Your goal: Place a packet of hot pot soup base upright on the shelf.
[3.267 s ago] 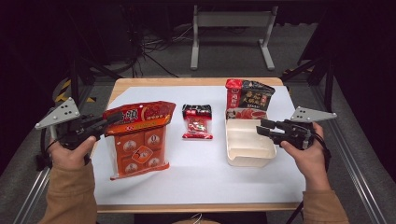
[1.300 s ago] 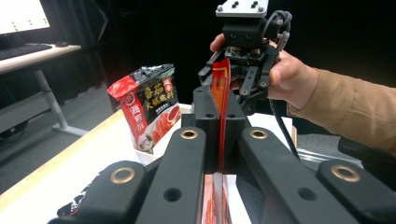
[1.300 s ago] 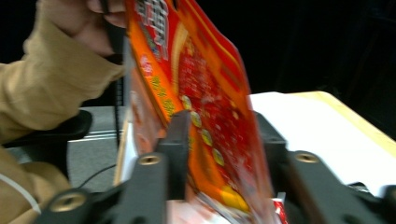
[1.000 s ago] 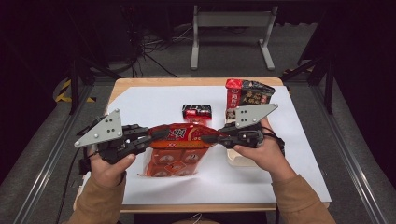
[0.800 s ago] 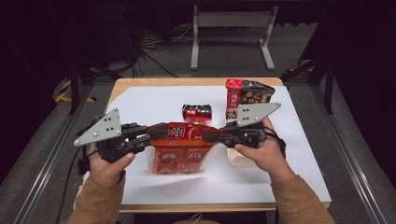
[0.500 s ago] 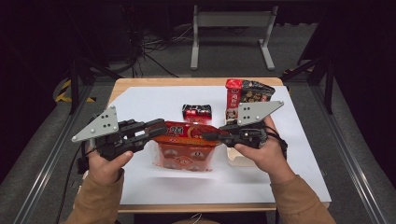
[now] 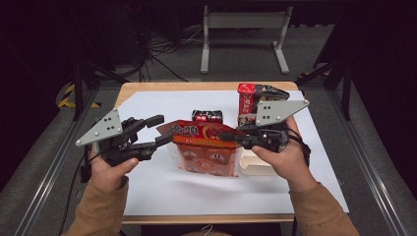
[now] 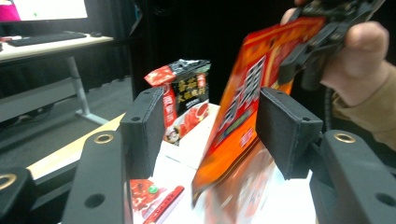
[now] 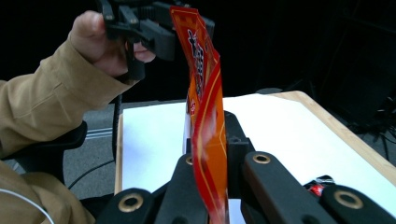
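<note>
The left gripper (image 7: pixel 156 132) has just been opening its jaws, letting go of the big red snack bag (image 7: pixel 204 147); the bag's edge is passing between the spread pads (image 8: pixel 285 128) without being pressed. So the handover is going through: the right gripper (image 7: pixel 227 136) is clamping the bag's top edge alone, its pads (image 9: pixel 233 149) closed on either side, dangling the bag above the white sheet (image 7: pixel 162 189).

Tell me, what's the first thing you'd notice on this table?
The big orange-red snack bag, held up above the middle of the white table. The right gripper pinches its top edge, while the left gripper, jaws just opened, sits at its other end. Behind stands a dark red packet.
</note>
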`<act>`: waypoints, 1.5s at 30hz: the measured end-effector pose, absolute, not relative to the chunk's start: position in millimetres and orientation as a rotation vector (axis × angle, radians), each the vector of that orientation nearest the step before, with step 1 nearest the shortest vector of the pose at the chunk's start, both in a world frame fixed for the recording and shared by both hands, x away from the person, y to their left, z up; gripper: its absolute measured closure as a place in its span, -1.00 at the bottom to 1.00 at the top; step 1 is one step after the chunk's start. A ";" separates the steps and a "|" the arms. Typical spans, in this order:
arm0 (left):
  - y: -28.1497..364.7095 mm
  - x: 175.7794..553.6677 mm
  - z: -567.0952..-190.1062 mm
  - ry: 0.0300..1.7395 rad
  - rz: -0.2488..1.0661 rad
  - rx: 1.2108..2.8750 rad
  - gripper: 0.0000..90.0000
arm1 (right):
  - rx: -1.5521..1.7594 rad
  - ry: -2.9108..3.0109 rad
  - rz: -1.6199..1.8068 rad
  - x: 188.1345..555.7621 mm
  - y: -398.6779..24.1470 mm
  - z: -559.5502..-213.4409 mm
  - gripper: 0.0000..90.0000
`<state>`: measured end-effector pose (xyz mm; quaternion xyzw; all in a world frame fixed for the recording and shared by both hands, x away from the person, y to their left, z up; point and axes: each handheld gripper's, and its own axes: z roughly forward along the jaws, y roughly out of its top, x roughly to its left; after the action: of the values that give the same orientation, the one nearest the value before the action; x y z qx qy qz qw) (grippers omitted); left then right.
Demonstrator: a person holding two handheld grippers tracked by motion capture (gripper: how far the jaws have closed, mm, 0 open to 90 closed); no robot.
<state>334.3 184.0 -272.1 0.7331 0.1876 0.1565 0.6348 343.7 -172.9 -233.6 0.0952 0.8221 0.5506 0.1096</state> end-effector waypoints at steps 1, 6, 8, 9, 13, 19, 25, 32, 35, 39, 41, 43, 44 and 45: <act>184.9 335.4 -272.7 0.437 0.362 1.677 -0.05 | 0.291 2.409 1.614 343.9 -174.2 -230.5 0.99; 189.6 341.1 -277.8 0.491 0.376 1.668 -0.18 | 0.337 2.374 1.598 344.5 -179.5 -216.8 0.99; 191.8 344.0 -279.7 0.502 0.385 1.672 -0.19 | 0.347 2.364 1.589 344.7 -181.0 -212.4 0.99; 192.4 344.9 -280.8 0.508 0.387 1.671 -0.19 | 0.353 2.359 1.587 345.0 -182.1 -210.1 0.99; 194.3 349.2 -284.6 0.527 0.404 1.679 -0.21 | 0.365 2.340 1.583 346.3 -185.7 -203.6 0.99; 197.0 359.3 -293.6 0.562 0.405 1.700 -0.23 | 0.375 2.308 1.579 347.2 -193.1 -193.5 0.99; 200.5 367.5 -301.6 0.595 0.412 1.721 -0.24 | 0.391 2.280 1.562 348.8 -202.5 -185.6 0.99; 203.1 373.2 -307.5 0.620 0.407 1.728 -0.25 | 0.426 2.244 1.536 351.6 -214.8 -179.0 0.99; 204.1 376.3 -310.9 0.636 0.423 1.741 -0.25 | 0.442 2.231 1.528 353.2 -219.7 -177.8 0.99; 205.5 380.2 -315.3 0.651 0.421 1.749 -0.25 | 0.468 2.211 1.517 356.3 -228.2 -177.3 0.99; 205.9 381.6 -317.0 0.658 0.417 1.749 -0.25 | 0.483 2.202 1.507 358.1 -232.9 -177.6 0.99; 206.4 382.7 -318.0 0.659 0.418 1.754 -0.25 | 0.492 2.196 1.499 359.7 -236.7 -178.0 0.99; 206.6 383.1 -318.6 0.662 0.416 1.755 -0.25 | 0.496 2.192 1.494 360.9 -239.4 -178.5 0.99; 207.2 383.8 -319.0 0.662 0.414 1.760 -0.25 | 0.499 2.189 1.495 361.9 -241.6 -179.1 0.99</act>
<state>383.8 207.2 -319.0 0.7503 0.2820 0.1764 0.5713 361.9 -241.6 -179.1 0.1804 0.7916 0.5405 0.2205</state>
